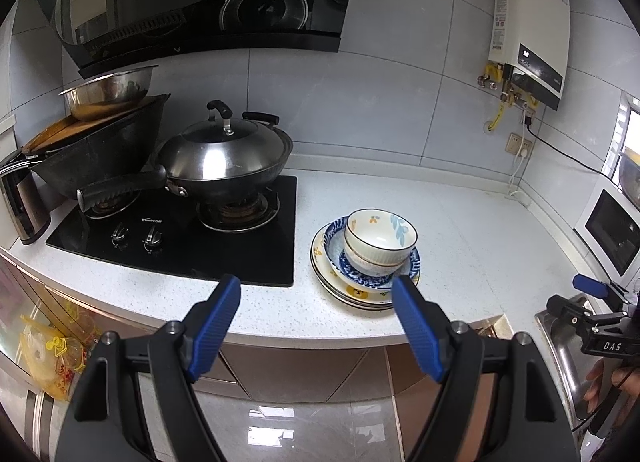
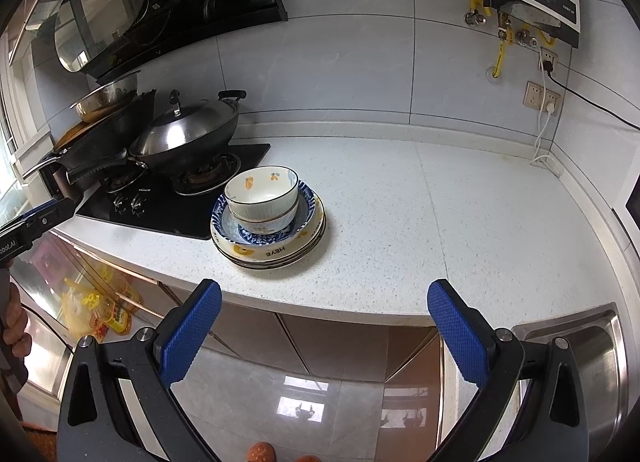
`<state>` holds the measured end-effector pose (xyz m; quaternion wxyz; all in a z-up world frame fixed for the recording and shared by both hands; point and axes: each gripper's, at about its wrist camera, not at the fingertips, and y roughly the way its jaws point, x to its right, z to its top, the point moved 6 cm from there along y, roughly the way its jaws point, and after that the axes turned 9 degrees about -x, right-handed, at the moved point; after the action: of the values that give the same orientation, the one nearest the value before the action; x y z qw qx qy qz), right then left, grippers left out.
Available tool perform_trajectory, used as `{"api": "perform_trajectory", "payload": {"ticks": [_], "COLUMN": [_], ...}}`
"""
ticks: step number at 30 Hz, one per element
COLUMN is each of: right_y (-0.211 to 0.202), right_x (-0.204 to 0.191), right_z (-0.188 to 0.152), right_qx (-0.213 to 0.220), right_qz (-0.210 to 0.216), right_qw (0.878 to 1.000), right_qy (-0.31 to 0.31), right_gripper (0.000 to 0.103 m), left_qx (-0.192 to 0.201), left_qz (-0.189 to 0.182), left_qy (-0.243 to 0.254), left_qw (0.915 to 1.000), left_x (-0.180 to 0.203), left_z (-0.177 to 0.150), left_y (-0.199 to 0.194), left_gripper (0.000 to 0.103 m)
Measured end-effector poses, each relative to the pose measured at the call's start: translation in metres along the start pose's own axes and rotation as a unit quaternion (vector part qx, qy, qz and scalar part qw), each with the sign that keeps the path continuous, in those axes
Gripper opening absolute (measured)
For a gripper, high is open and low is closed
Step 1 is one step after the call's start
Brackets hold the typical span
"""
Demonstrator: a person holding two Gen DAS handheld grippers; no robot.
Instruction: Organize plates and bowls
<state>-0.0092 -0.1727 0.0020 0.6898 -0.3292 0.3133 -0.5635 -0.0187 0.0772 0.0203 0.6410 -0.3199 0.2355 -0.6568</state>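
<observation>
Bowls nested on plates, perhaps three.

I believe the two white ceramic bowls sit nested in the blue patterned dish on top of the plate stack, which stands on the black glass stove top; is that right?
Not quite. The two white ceramic bowls are nested in the blue patterned dish atop the plate stack, but the stack stands on the white speckled countertop, beside the black glass stove top. The right wrist view shows this clearly.

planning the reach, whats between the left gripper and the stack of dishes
Only bare white counter lies between the open left gripper and the stack of dishes, as the left wrist view shows.
</observation>
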Motion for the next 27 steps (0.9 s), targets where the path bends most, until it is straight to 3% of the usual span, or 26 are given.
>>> {"api": "perform_trajectory", "payload": {"ticks": [27], "right_y": [0.0012], "right_x": [-0.0003], "right_z": [-0.0003], "right_qx": [0.000], "right_qz": [0.006], "right_qw": [1.000], "right_qy": [-0.004], "right_gripper": [0.102], "left_qx": [0.005], "left_qz": [0.008], "left_qy": [0.002], "left_qw": [1.0000], "left_x": [0.0016], "left_z": [0.0007], "left_y": [-0.0021], "left_gripper": [0.077]}}
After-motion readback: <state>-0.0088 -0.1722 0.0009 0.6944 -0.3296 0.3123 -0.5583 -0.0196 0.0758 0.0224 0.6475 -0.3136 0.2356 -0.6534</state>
